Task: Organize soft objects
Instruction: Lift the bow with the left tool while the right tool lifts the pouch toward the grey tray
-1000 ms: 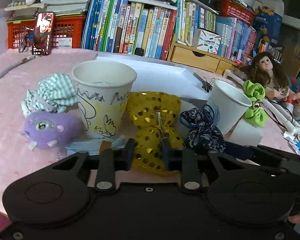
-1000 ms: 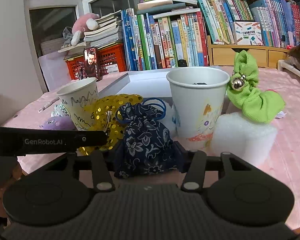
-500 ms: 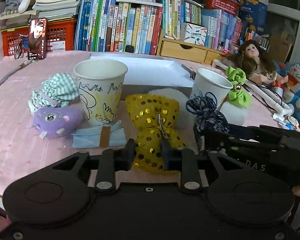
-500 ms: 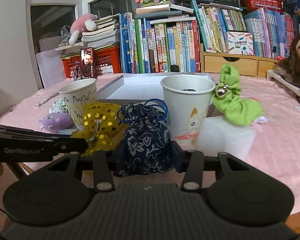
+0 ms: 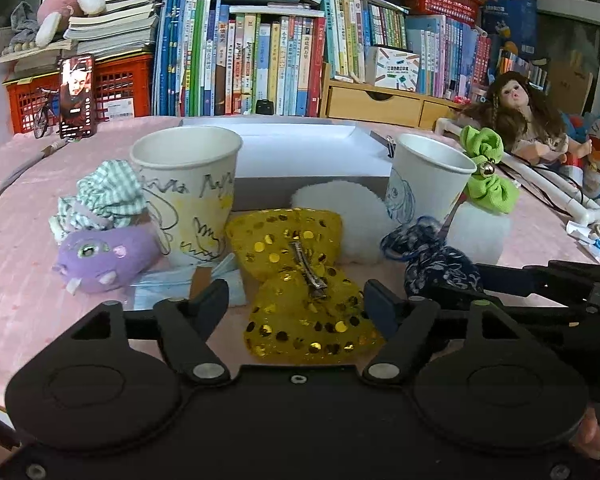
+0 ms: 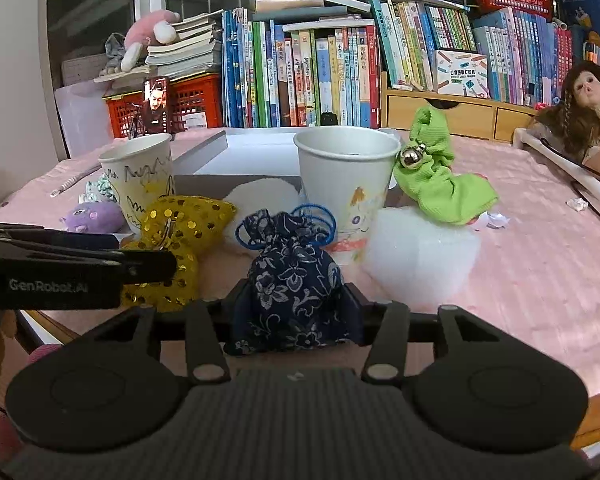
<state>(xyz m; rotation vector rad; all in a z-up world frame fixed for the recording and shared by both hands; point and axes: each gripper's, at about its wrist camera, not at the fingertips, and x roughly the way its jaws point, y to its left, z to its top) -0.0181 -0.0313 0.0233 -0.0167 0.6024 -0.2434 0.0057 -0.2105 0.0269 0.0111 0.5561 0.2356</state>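
My left gripper (image 5: pixel 298 300) is open, its fingers on either side of a yellow sequin bow (image 5: pixel 296 276) that lies on the pink tablecloth. My right gripper (image 6: pixel 294 308) is shut on a navy floral drawstring pouch (image 6: pixel 294 276), which also shows in the left wrist view (image 5: pixel 436 260). A scribbled paper cup (image 5: pixel 188 192) stands at the left and a second paper cup (image 6: pixel 346 196) at the right. A purple plush toy (image 5: pixel 106 254), a green-checked scrunchie (image 5: pixel 104 200), a green bow with a bell (image 6: pixel 436 184) and a white fluffy pad (image 5: pixel 340 220) lie around them.
A white open box (image 5: pixel 284 148) sits behind the cups. A white foam block (image 6: pixel 420 256) lies right of the pouch. A doll (image 5: pixel 516 116) lies at the far right. Books, red baskets and a wooden drawer unit line the back. The table's front edge (image 6: pixel 48 328) is close.
My left gripper has opened and let go of the yellow bow, which now lies on the table. Both grippers have drawn back a little; the right one keeps hold of the pouch.
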